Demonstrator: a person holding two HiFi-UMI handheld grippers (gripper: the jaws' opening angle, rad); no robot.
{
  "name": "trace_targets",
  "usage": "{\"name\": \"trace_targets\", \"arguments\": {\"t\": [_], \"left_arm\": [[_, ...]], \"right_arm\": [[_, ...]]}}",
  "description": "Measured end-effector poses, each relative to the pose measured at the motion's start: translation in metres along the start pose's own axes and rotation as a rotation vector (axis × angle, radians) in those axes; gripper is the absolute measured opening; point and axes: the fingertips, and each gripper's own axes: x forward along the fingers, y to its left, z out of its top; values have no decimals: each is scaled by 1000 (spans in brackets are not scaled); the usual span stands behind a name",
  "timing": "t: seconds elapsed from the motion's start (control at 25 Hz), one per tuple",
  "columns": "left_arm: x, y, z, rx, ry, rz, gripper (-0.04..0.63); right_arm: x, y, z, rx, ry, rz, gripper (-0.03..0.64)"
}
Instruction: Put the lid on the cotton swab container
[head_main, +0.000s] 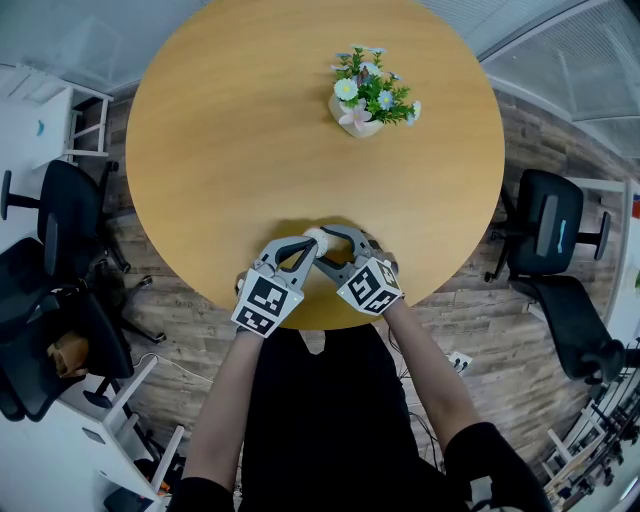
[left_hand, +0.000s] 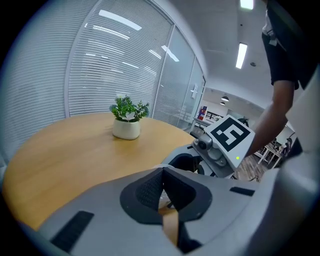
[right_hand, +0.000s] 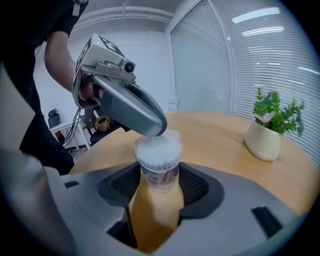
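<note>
A small clear cotton swab container (right_hand: 158, 156) with a printed label stands upright between the jaws of my right gripper (right_hand: 159, 172), which is shut on it. A clear lid (right_hand: 171, 137) sits tilted over its top. My left gripper (right_hand: 151, 127) comes in from the left and is pinched shut on the lid's edge; in the left gripper view its jaws (left_hand: 161, 174) meet, with only a sliver of clear plastic between them. In the head view both grippers (head_main: 304, 247) (head_main: 336, 236) meet over the container (head_main: 316, 238) at the near edge of the table.
A round wooden table (head_main: 220, 150) carries a white pot of flowers (head_main: 368, 95) at its far side. Black office chairs stand at the left (head_main: 50, 270) and right (head_main: 550, 240) of the table. The person's body is close to the near edge.
</note>
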Motion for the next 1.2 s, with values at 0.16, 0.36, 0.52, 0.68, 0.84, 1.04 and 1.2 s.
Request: {"name": "trace_targets", "arguments": {"t": [0.16, 0.36, 0.52, 0.68, 0.84, 1.04, 1.2], "left_arm": [[3, 1, 0, 54, 43, 13, 6], [5, 0, 0, 111, 85, 21, 5], [7, -2, -1, 162, 110, 38, 6], [9, -2, -2, 173, 111, 49, 6], [8, -2, -2, 183, 105, 64, 6], [8, -2, -2, 166, 101, 56, 6], [6, -1, -2, 132, 91, 34, 6]], "right_arm": [[1, 0, -1, 0, 4, 0, 232], [1, 0, -1, -1, 7, -5, 232], [2, 0, -3, 2, 15, -7, 232], [4, 0, -7, -1, 29, -8, 232], [6, 0, -10, 9, 45, -8, 231], [7, 0, -12, 17, 64, -8, 230], [9, 1, -14, 15, 85, -7, 229]]}}
